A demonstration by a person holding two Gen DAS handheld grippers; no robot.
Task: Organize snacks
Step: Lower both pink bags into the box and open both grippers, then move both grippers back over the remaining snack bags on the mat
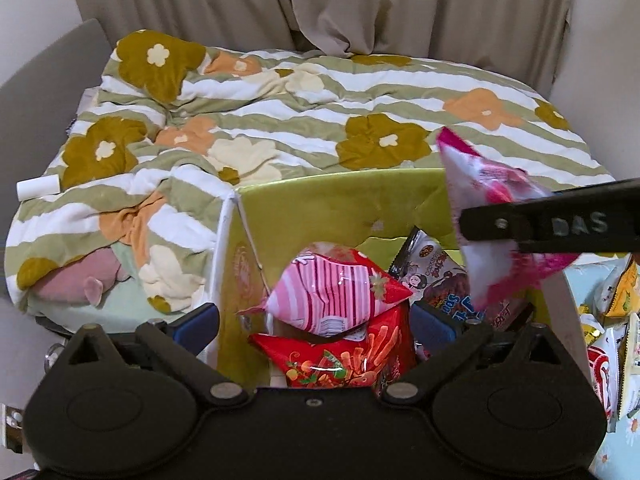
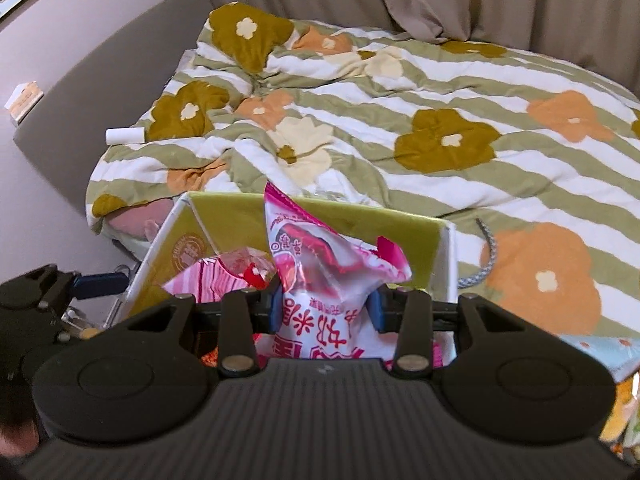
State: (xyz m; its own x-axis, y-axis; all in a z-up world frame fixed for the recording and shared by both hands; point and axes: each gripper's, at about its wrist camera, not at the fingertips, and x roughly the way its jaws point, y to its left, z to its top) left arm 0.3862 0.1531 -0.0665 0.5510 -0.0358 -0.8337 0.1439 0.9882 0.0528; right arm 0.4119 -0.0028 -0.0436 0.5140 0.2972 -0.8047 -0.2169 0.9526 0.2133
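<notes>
Far left, a white roll (image 1: 38,187) lies on the flowered quilt (image 1: 280,120), and a pink plush (image 1: 76,280) is half buried beneath its edge. The left gripper (image 1: 316,320) gapes wide with nothing in it, straddling the green box's (image 1: 320,204) left wall. Inside the box, a pink-striped packet (image 1: 332,292) tops a red chip bag (image 1: 340,364); a dark packet (image 1: 436,272) is partly hidden. The right gripper (image 2: 326,306) pinches a pink-and-white snack bag (image 2: 316,264) above the box. More snacks (image 1: 612,320) are cut off at the right edge.
</notes>
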